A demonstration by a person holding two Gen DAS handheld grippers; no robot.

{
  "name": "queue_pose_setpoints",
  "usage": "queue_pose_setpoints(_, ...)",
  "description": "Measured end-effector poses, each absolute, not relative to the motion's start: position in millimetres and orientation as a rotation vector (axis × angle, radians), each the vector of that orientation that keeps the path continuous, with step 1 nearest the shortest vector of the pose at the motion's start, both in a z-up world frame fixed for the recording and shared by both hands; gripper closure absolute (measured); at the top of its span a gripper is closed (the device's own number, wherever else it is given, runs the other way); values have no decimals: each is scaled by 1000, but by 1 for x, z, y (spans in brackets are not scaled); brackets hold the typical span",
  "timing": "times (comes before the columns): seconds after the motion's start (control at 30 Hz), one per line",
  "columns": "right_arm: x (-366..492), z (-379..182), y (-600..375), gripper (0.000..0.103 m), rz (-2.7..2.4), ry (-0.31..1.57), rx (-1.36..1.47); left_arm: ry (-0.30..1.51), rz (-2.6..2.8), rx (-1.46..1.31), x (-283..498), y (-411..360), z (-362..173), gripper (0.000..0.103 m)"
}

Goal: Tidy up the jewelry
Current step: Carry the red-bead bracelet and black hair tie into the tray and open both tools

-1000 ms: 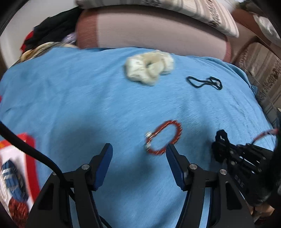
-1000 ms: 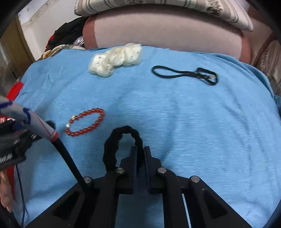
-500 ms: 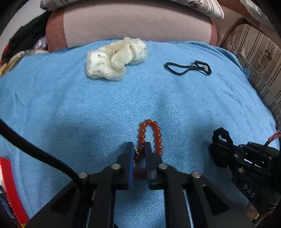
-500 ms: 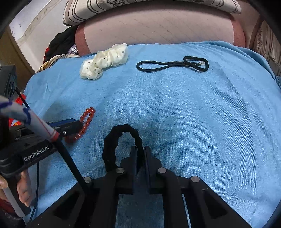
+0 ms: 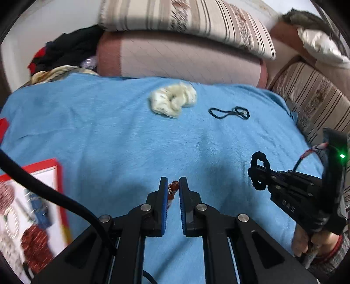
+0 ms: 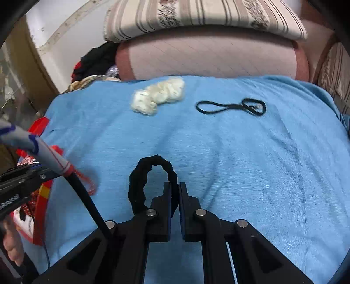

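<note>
The left gripper (image 5: 174, 185) is seen closed on the red bead bracelet (image 5: 173, 188), a few beads and a small metal charm being pinched between the blue pads (image 5: 163, 209); from the right wrist view the rest of the bracelet (image 6: 88, 182) appears as a blurred red loop hanging at 9 o'clock, above the blue cloth (image 6: 240, 153). The right gripper (image 6: 174, 191) is clamped on the black scrunchie (image 6: 144, 181), whose loop stands up toward 11 o'clock from the fingertips; in the left wrist view the same scrunchie (image 5: 259, 170) is seen at 3 o'clock on the tip of the right gripper (image 5: 254, 174). A cream scrunchie (image 5: 172, 101) lies on the cloth at 12 o'clock, and a thin black hair tie (image 5: 229, 113) lies just to its right, apart from it. A red-edged box (image 5: 59, 187) with patterned contents is found at 8 o'clock, at the cloth's left edge. Striped cushions (image 6: 196, 17) are stacked beyond the cloth.
</note>
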State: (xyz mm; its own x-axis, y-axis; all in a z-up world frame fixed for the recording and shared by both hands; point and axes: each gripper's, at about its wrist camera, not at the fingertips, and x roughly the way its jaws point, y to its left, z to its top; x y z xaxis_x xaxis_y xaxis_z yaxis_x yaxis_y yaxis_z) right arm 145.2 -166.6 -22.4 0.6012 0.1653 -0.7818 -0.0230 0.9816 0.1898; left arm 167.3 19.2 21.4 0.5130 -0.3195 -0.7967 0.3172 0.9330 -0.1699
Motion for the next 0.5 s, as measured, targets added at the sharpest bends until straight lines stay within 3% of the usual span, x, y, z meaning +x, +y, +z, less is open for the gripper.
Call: queue_pose_setpoints(0.5,113,15,-14,96,398,890,-34,917,-149,-74,86,172,69,94)
